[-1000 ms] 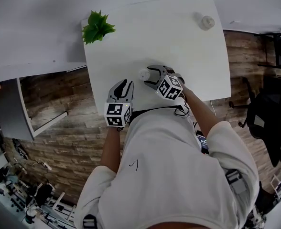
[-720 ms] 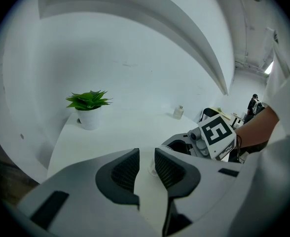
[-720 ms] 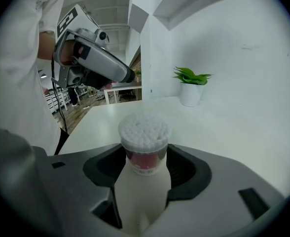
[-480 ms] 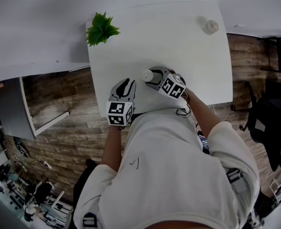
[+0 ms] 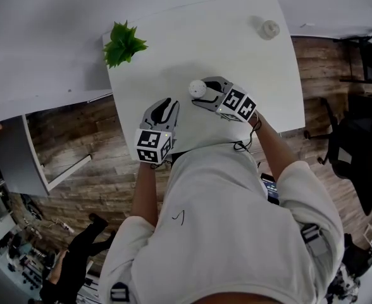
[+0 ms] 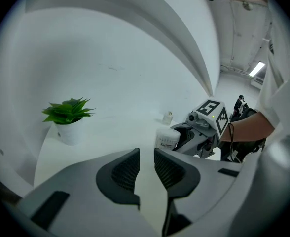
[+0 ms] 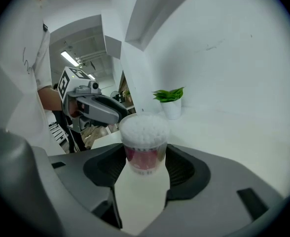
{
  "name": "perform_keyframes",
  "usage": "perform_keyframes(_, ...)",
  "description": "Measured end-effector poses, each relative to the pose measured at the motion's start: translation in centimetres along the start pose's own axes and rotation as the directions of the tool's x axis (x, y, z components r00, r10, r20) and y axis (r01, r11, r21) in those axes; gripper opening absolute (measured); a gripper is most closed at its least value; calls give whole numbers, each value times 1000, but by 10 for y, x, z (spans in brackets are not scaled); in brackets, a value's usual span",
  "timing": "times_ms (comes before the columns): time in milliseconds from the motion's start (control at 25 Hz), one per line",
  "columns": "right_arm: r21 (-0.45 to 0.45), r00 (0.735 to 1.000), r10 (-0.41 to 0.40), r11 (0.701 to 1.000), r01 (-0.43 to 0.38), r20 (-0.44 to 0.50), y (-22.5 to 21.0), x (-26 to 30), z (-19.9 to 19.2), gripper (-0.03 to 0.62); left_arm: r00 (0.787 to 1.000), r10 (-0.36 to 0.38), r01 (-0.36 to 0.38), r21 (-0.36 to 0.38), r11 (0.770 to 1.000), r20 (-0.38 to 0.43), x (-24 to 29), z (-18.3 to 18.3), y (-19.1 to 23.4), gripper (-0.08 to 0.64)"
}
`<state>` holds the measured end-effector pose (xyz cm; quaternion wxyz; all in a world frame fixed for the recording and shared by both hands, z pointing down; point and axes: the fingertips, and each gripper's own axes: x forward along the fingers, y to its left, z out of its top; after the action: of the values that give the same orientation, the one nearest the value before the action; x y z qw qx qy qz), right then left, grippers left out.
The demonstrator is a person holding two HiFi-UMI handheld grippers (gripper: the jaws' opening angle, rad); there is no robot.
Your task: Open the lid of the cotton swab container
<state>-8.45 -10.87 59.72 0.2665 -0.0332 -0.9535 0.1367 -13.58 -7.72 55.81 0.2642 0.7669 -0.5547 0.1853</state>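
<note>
- Head view: right gripper (image 5: 205, 90) steadies the cotton swab container (image 5: 197, 88) at the table's (image 5: 236, 43) near middle; left gripper (image 5: 166, 104) stands just left.
- Left gripper view: jaws narrowly apart, empty, facing the container's lid (image 6: 168, 131).
- Right gripper view: jaws, having just been closing, press the container's sides; lid appears on.

Far half of table (image 5: 224, 43) open, potted plant (image 5: 124, 43) far-left, small bottle (image 5: 269, 28) far-right, cotton swab container (image 5: 197, 88) mid-front.

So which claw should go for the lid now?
Left. The left claw is empty, jaws slightly apart, with the cotton swab container just ahead of it. The right claw has just been closing its jaws on that container and holds it.
</note>
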Motion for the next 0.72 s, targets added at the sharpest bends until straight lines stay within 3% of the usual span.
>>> perform_keyframes(160, -33, 999, 48, 998, -49, -19, 2, -22, 18, 247, 995, -90, 88, 59, 994, 39, 3, 30, -14, 103)
perform_keyframes(360, -63, 996, 79, 995, -82, -40, 7, -37, 31, 247, 974, -218, 208, 148, 967, 57, -1, 54, -33, 104)
perform_keyframes(720, -56, 996, 81, 995, -82, -31, 15, -37, 27, 247, 948, -315, 302, 197, 933, 37, 9, 62, -60, 156)
